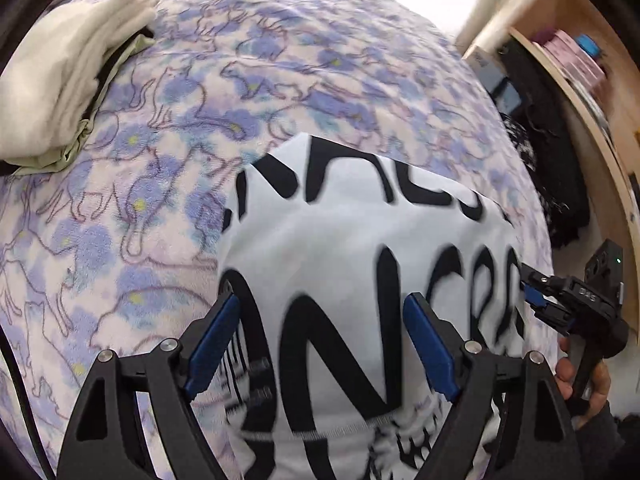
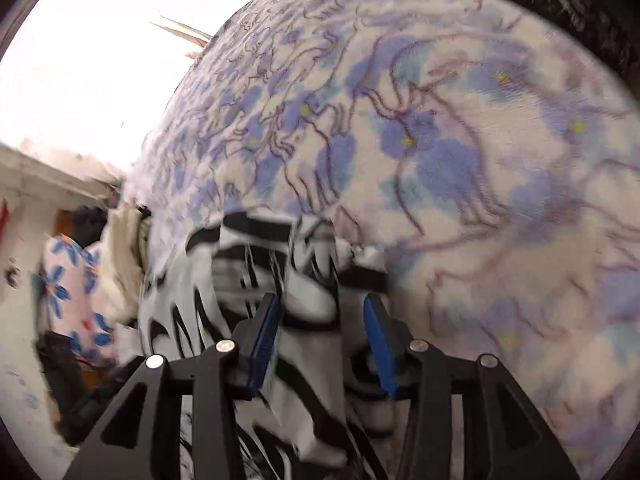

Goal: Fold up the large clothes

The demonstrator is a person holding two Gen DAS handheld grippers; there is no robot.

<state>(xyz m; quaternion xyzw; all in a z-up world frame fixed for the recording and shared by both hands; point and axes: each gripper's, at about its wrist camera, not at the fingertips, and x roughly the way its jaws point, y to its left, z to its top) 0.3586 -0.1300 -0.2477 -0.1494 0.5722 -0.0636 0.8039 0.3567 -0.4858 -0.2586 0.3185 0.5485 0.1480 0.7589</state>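
Observation:
A white shirt with big black letters (image 1: 344, 264) lies on a bed covered by a purple-blue flower and cat blanket (image 1: 248, 80). My left gripper (image 1: 322, 312) is open just above the shirt's near part, holding nothing. My right gripper (image 1: 530, 294) shows at the shirt's right edge, held in a hand. In the right wrist view the right gripper (image 2: 320, 312) is open, with a bunched fold of the shirt (image 2: 304, 300) between its fingers; the view is blurred.
A folded pile of cream and green clothes (image 1: 68, 76) lies at the bed's far left. A wooden shelf (image 1: 580, 92) with boxes and dark cloth stands right of the bed. A flowered cloth (image 2: 72, 296) hangs left in the right wrist view.

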